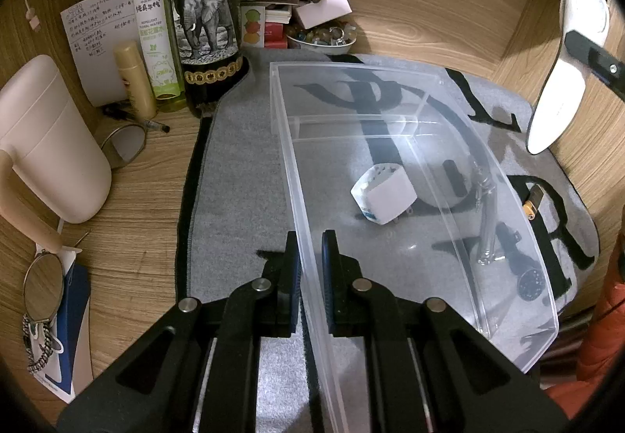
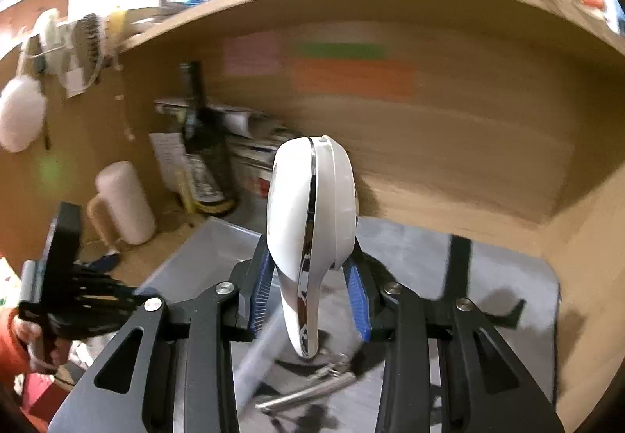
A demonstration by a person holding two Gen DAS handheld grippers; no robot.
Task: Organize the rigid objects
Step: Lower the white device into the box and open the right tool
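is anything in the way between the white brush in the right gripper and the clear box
Nothing visible blocks it. The white brush, clamped in the right gripper, hangs in open air beside the clear box, whose top is open. Inside, only a white charger occupies the floor.

One clear bin (image 1: 390, 113), one charger (image 1: 384, 195) inside it, one white brush (image 2: 310, 230), three bottles at upper left (image 1: 203, 15), one jug (image 1: 50, 140), two mirrors (image 1: 43, 286), one bowl (image 1: 322, 42).
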